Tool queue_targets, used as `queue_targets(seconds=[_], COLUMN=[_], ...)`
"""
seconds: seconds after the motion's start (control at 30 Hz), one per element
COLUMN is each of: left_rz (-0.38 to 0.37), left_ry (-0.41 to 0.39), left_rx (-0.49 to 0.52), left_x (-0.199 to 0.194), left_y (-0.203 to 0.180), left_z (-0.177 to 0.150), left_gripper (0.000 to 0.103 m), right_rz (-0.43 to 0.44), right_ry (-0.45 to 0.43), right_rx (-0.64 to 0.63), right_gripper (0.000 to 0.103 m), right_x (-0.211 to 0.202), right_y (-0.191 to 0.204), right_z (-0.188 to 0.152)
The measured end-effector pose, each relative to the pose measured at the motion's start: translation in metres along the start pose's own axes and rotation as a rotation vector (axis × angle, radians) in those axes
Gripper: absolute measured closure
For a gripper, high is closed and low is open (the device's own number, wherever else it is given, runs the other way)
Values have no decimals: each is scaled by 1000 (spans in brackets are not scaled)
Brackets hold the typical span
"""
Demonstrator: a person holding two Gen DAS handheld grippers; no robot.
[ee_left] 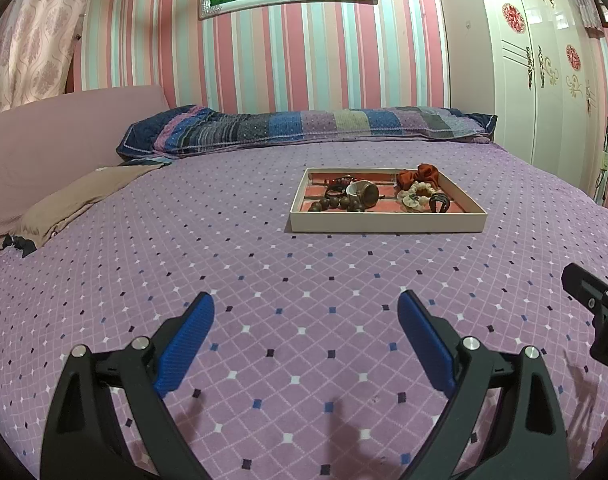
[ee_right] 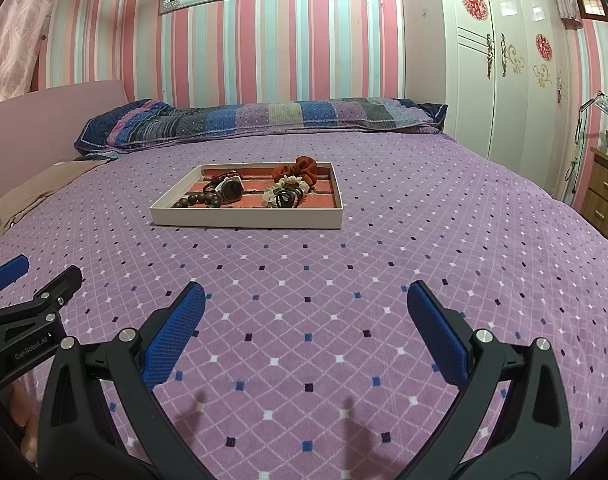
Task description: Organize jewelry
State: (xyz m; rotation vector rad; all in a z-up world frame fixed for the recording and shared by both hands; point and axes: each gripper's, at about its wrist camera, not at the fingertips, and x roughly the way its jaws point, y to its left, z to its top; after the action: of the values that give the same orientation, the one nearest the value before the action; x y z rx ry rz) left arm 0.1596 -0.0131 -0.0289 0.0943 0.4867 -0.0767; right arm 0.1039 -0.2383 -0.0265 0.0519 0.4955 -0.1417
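A shallow white tray with a red lining lies on the purple bedspread, also in the right wrist view. In it lie a wooden bead bracelet, a watch, a rust-red scrunchie, a cream scrunchie and a black hair clip. The watch and red scrunchie show in the right view too. My left gripper is open and empty over the bedspread, well short of the tray. My right gripper is open and empty, beside the left one.
A striped pillow lies along the head of the bed, a brown cloth at the left. A white wardrobe and a wooden nightstand stand to the right. The other gripper shows at each view's edge.
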Motion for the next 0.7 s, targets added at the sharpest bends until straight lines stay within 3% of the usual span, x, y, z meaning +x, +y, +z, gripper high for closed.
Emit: queue_targets(seconds=[0.7], left_rz=[-2], left_ry=[6], left_rx=[-5], left_x=[1], left_y=[3], left_z=[0], left_gripper=[12], right_rz=[-2], right_ry=[2], right_rx=[3], right_gripper=[5], right_x=[-1], right_y=[-2], right_z=[0])
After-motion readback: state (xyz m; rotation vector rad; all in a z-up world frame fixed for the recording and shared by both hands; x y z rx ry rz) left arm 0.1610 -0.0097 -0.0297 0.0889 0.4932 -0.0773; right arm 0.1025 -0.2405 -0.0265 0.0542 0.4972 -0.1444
